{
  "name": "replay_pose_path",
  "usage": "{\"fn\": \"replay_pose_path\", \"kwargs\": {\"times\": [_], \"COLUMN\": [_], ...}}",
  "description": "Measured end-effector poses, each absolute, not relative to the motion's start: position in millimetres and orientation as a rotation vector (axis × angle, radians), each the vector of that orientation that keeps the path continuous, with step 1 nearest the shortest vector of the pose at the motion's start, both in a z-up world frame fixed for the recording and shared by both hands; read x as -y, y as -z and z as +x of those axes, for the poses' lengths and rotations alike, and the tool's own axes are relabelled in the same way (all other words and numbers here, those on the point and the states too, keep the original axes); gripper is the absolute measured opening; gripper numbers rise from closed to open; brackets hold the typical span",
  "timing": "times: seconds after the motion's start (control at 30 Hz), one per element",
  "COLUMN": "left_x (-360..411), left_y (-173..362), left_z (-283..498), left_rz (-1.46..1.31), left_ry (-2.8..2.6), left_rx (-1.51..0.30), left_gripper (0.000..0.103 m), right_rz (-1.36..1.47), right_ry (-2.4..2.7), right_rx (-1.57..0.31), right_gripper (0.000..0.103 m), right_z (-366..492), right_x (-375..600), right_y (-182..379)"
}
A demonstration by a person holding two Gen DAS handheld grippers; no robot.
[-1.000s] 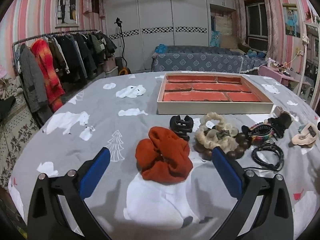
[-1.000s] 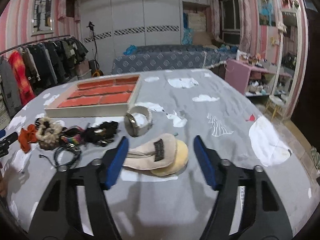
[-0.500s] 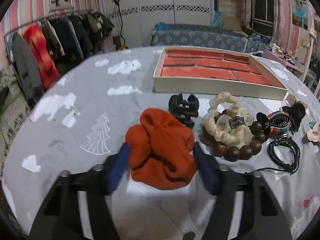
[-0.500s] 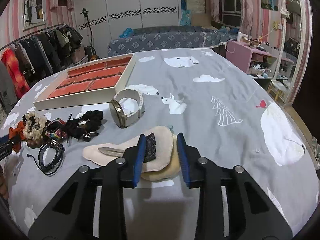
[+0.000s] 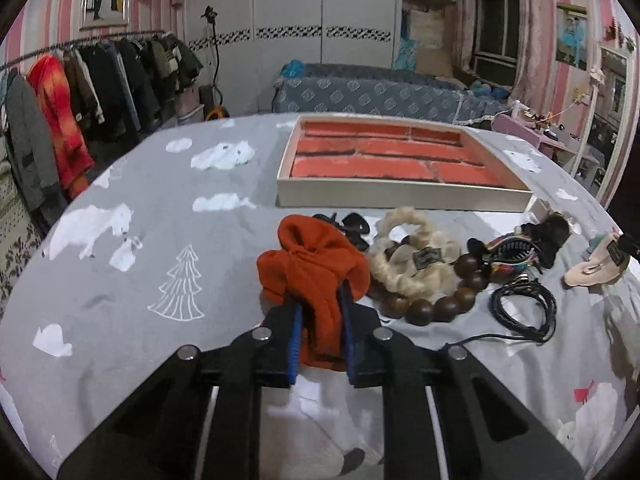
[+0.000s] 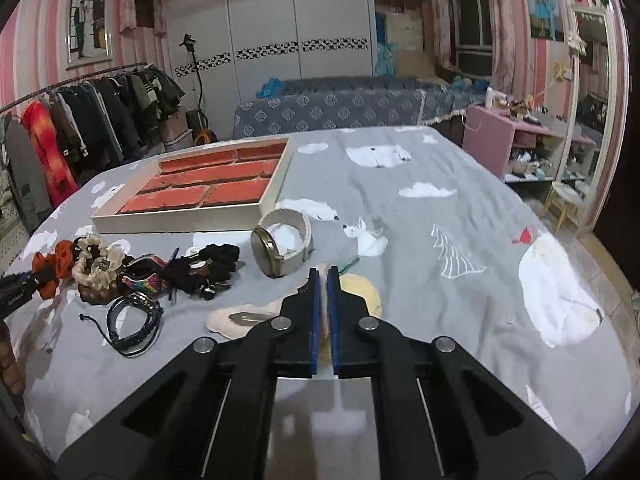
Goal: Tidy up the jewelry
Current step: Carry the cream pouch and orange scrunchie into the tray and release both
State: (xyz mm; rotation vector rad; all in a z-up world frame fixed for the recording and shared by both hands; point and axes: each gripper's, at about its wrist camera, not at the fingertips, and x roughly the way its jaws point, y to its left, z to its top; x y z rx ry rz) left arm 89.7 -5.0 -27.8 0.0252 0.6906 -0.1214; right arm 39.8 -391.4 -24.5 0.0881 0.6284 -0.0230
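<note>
Left wrist view: your left hand-held gripper [image 5: 320, 312] has its blue pads pinched in on the orange scrunchie [image 5: 312, 268], which bunches up between them just above the grey cloth of the table [image 5: 160, 240]. Straight beyond it lies the cream tray [image 5: 400, 196], whose red-lined compartments hold nothing that you can see (five are visible from the right wrist view). Between scrunchie and tray sits a black claw clip [image 5: 352, 226]. To the right lie a cream scrunchie [image 5: 408, 258] resting on a brown bead bracelet [image 5: 440, 300], then a multicoloured clip [image 5: 512, 254] and black cord bracelets [image 5: 524, 312].

In the right wrist view, your right hand-held gripper [image 6: 321, 284] is nearly closed, with only a thin slit between the pads, over the beige fabric hair clip [image 6: 240, 316]. A yellow piece shows just right of the fingers. You cannot tell whether the pads really grip it. Just beyond stands a watch [image 6: 280, 246] with a white strap, close to the tray's near corner [image 6: 276, 200].
</note>
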Motion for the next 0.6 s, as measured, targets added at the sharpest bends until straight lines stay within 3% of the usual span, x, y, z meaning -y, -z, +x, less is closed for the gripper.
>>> {"fn": "replay_pose_path", "kwargs": {"times": [0.6], "left_x": [-4], "left_y": [-23], "left_z": [53], "left_rz": [0.045], "left_ry": [0.112], "left_rx": [-0.546], "left_gripper": [0.016], "right_rz": [0.043], "right_ry": [-0.008], "right_rx": [-0.42], "right_gripper": [0.004], "right_z": [-8], "right_x": [369], "right_y": [-51]}}
